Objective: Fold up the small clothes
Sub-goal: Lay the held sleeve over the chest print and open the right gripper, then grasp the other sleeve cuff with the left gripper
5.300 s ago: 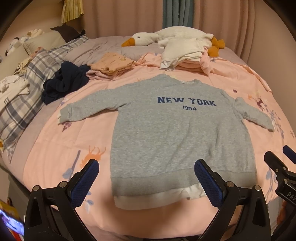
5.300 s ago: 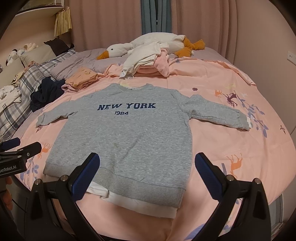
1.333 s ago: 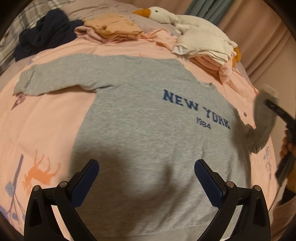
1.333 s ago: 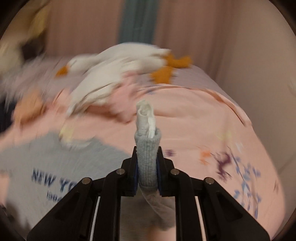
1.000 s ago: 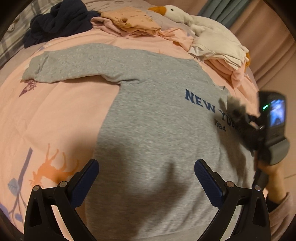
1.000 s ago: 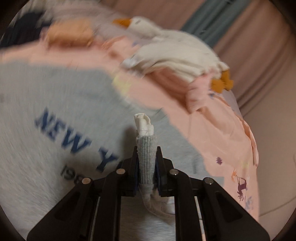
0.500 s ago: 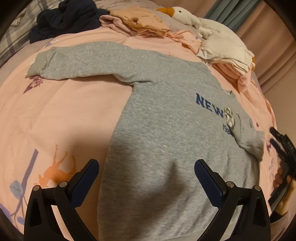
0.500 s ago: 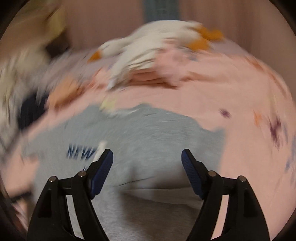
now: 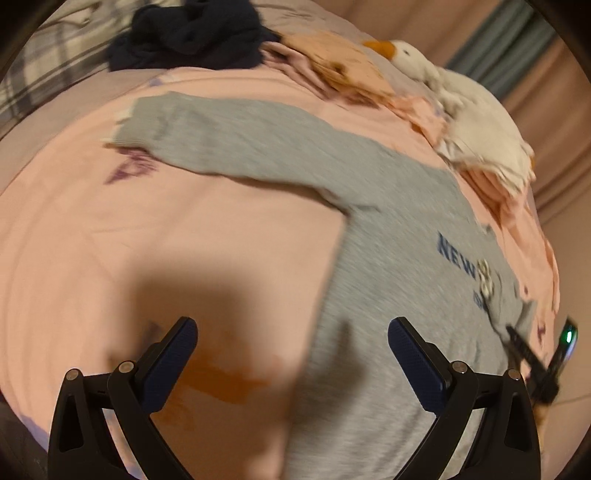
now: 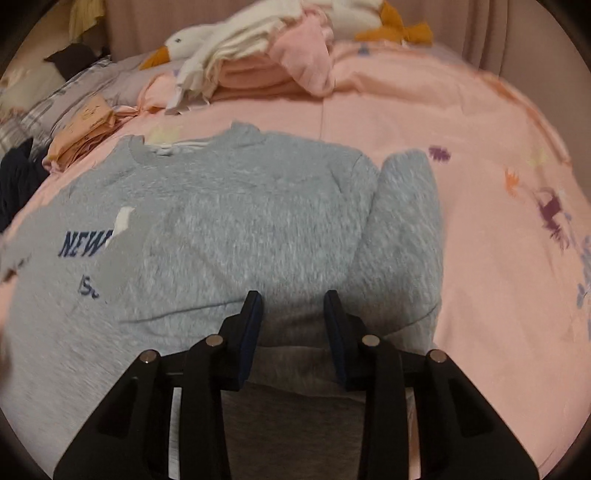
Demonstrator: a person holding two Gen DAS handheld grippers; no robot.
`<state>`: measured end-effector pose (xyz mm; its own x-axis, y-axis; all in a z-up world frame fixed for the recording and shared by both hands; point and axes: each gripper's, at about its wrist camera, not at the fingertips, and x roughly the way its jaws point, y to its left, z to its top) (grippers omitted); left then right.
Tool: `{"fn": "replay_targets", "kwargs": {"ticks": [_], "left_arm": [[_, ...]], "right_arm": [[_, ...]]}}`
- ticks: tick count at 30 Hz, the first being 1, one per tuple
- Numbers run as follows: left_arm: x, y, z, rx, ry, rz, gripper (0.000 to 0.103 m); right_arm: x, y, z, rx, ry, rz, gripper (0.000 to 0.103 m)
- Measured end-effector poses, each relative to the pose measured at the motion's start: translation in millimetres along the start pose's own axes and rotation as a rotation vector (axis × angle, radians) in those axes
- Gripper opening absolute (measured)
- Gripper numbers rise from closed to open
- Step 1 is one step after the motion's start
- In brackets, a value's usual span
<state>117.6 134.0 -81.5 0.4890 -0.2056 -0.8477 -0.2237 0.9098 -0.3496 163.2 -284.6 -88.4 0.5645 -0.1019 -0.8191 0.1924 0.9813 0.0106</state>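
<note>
A grey "NEW YORK" sweatshirt (image 9: 399, 258) lies face up on the pink bedsheet (image 9: 184, 240). Its left sleeve (image 9: 229, 144) stretches out flat toward the pillows. Its right sleeve (image 10: 258, 236) is folded across the chest, with the white cuff (image 10: 123, 218) covering part of the lettering. My left gripper (image 9: 291, 354) is wide open and empty, above the sheet just left of the body. My right gripper (image 10: 293, 317) is partly open and empty, low over the folded sleeve at the sweatshirt's right side; it also shows at the right edge of the left wrist view (image 9: 532, 354).
A goose plush (image 10: 207, 40) and stacked white and pink clothes (image 10: 273, 70) lie at the head of the bed. An orange folded pile (image 9: 343, 70) and a dark navy garment (image 9: 192, 33) sit near plaid pillows (image 9: 48, 74).
My right gripper carried the right sleeve across the chest, let it go, and has since narrowed. My left gripper moved left toward the outstretched sleeve.
</note>
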Motion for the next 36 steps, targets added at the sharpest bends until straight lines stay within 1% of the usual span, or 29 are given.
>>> {"fn": "replay_targets", "kwargs": {"ticks": [2, 4, 5, 6, 8, 10, 12, 14, 16, 17, 20, 22, 24, 26, 27, 28, 29, 30, 31, 32, 33, 34, 36], "left_arm": [[-4.8, 16.8, 11.8, -0.053, -0.015, -0.009, 0.102], [-9.8, 33.7, 23.8, -0.116, -0.034, -0.056, 0.102], [-12.4, 42.9, 30.3, -0.153, -0.049, -0.074, 0.102], [-13.5, 50.8, 36.3, -0.185, -0.061, -0.097, 0.102], [-11.3, 69.5, 48.7, -0.272, -0.078, -0.153, 0.102], [-4.3, 86.8, 59.9, -0.364, -0.087, -0.230, 0.102], [7.7, 103.0, 69.9, -0.458, -0.079, -0.291, 0.102], [18.3, 114.6, 78.6, -0.524, -0.061, -0.314, 0.102], [26.9, 122.6, 85.5, -0.578, -0.069, -0.382, 0.102], [31.4, 125.9, 89.1, -0.600, -0.075, -0.398, 0.102], [41.2, 134.3, 100.1, -0.626, -0.099, -0.399, 0.102], [44.3, 137.6, 107.6, -0.633, -0.138, -0.387, 0.102], [45.5, 140.5, 116.0, -0.623, -0.177, -0.345, 0.102], [45.8, 139.7, 124.3, -0.601, -0.208, -0.282, 0.102], [45.5, 139.0, 128.4, -0.586, -0.219, -0.237, 0.102], [46.1, 138.9, 131.4, -0.573, -0.226, -0.206, 0.098], [46.0, 137.8, 133.7, -0.558, -0.229, -0.147, 0.088], [45.7, 134.6, 136.8, -0.540, -0.229, -0.092, 0.080], [45.9, 132.4, 139.4, -0.521, -0.227, -0.056, 0.062], [45.3, 133.1, 139.7, -0.511, -0.222, -0.039, 0.041], [45.8, 133.4, 141.0, -0.503, -0.213, -0.027, 0.031], [46.4, 134.0, 142.3, -0.499, -0.209, -0.020, 0.024], [43.1, 133.4, 142.7, -0.492, -0.214, 0.001, 0.021]], "right_arm": [[-3.4, 3.6, -3.4, -0.012, -0.012, -0.016, 0.036], [-10.3, 6.2, -2.4, 0.007, -0.015, -0.018, 0.037], [-16.7, 3.1, -2.2, 0.022, -0.022, -0.006, 0.038], [-24.3, -0.2, 0.9, 0.036, -0.038, 0.014, 0.039], [-43.8, -5.0, 4.1, 0.052, -0.076, 0.065, 0.047], [-63.5, 0.8, 2.5, 0.053, -0.118, 0.113, 0.052], [-77.4, 11.0, -0.9, 0.034, -0.148, 0.158, 0.054], [-85.9, 19.9, -5.1, 0.015, -0.157, 0.185, 0.058], [-89.6, 27.7, -6.9, 0.002, -0.160, 0.219, 0.058], [-91.5, 30.3, -6.9, -0.003, -0.161, 0.229, 0.058], [-95.3, 35.9, -7.0, -0.006, -0.170, 0.257, 0.058], [-97.7, 36.6, -7.3, 0.002, -0.176, 0.270, 0.058], [-98.0, 37.8, -7.4, 0.007, -0.176, 0.279, 0.058], [-96.6, 39.7, -10.1, 0.022, -0.167, 0.287, 0.059], [-95.4, 41.5, -12.5, 0.035, -0.159, 0.300, 0.060], [-93.4, 45.1, -15.7, 0.043, -0.145, 0.324, 0.060], [-91.5, 49.5, -19.3, 0.043, -0.131, 0.342, 0.060], [-89.1, 56.9, -23.6, 0.037, -0.112, 0.358, 0.060], [-87.7, 62.8, -27.8, 0.027, -0.103, 0.371, 0.060], [-86.1, 70.7, -33.4, 0.015, -0.091, 0.391, 0.060], [-84.9, 76.2, -37.7, 0.015, -0.083, 0.405, 0.060], [-84.1, 80.0, -41.5, 0.022, -0.079, 0.415, 0.060], [-83.6, 85.9, -48.2, 0.052, -0.078, 0.448, 0.060]]}}
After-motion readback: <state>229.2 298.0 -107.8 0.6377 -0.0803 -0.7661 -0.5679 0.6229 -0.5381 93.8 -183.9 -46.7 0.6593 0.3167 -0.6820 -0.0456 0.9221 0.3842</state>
